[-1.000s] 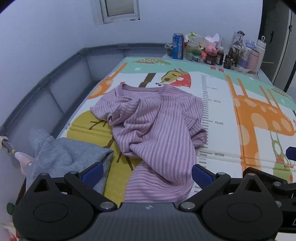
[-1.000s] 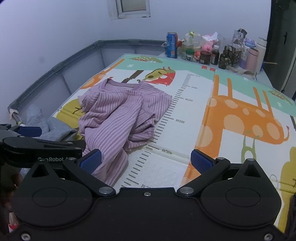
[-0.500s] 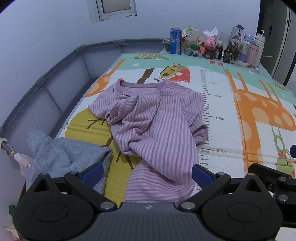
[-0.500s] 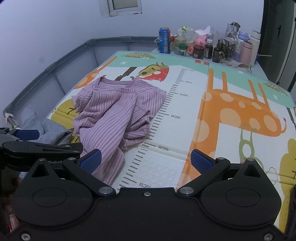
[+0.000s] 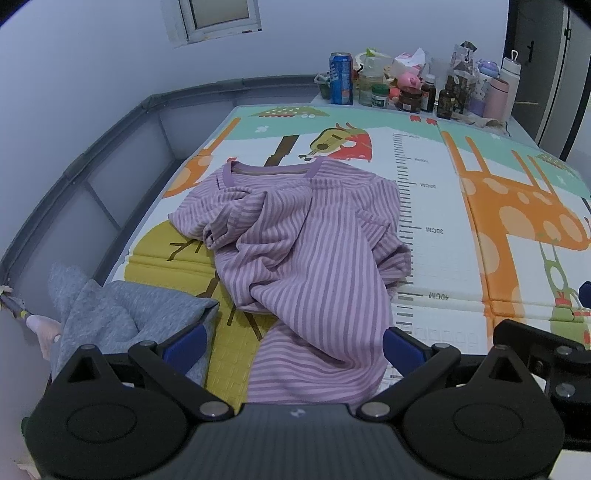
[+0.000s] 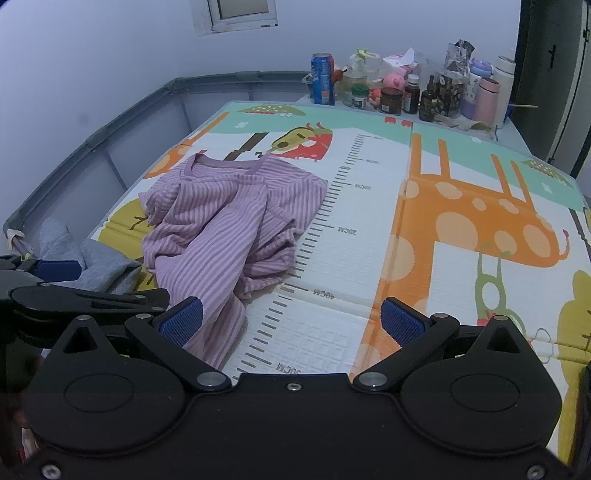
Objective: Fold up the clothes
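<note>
A pale wall with a small window (image 5: 218, 18) at the top of the frame backs the left wrist view. Below it a foam play mat (image 5: 436, 206) printed with orange giraffes, a tree and a centimetre ruler fills the middle, fenced along its left and far sides by a low grey padded rail (image 5: 110, 147). Beyond the mat's far edge, at upper right, stands a crowd of bottles and jars (image 5: 424, 92) with a blue drink can (image 5: 340, 78) at its left end. The purple striped shirt (image 5: 306, 258) lies rumpled in the centre of the frame, collar toward the far edge, hem running down to the bottom between the jaws. A grey garment (image 5: 122, 314) is heaped at lower left, by the rail. The left gripper (image 5: 293, 343) hangs above the shirt's near end with its blue pads spread wide, holding nothing.

In the right wrist view the same wall, window (image 6: 240, 14) and rail (image 6: 122, 122) curve round the mat (image 6: 369, 229). The shirt (image 6: 229, 221) sits left of centre, the grey garment (image 6: 99, 262) at the left edge, the can (image 6: 322, 78) and bottles (image 6: 424, 88) at upper centre. The right gripper (image 6: 291, 321) is spread over bare mat beside the shirt's hem, empty. A dark door (image 6: 546, 74) edges the right.
</note>
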The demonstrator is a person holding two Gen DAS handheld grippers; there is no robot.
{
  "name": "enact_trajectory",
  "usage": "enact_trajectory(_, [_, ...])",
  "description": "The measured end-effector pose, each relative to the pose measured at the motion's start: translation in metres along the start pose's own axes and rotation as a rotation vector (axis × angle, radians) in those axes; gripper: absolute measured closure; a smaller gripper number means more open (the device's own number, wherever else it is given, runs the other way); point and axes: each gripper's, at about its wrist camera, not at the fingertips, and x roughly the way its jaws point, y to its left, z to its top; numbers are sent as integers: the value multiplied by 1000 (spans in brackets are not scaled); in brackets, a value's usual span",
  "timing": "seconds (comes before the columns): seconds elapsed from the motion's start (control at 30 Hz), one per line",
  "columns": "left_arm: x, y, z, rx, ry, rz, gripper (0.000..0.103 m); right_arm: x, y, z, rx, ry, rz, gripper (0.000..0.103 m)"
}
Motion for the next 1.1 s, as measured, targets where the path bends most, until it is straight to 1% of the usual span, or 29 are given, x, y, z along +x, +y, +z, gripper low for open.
enact_trajectory(0.2, [0,-1,-1,10,-1,-2,0,-4,-1,-3,3,5,-5,0])
enact_trajectory(0.27, [-1,-1,0,12,-1,-3,0,-2,0,3,5,11,-8,0])
enact_trajectory(0.47, [-1,0,0,16,-2,-5,0,-5,-1,2,13,17,-13,0])
enact_trajectory(0.73, [2,0,1,27,4,-13,0,1,5,18,49,47,-36,0])
enact_trajectory(1.1, [-1,-5,4,52,-10,-30,0,-2,10,20,67,46,-55,0])
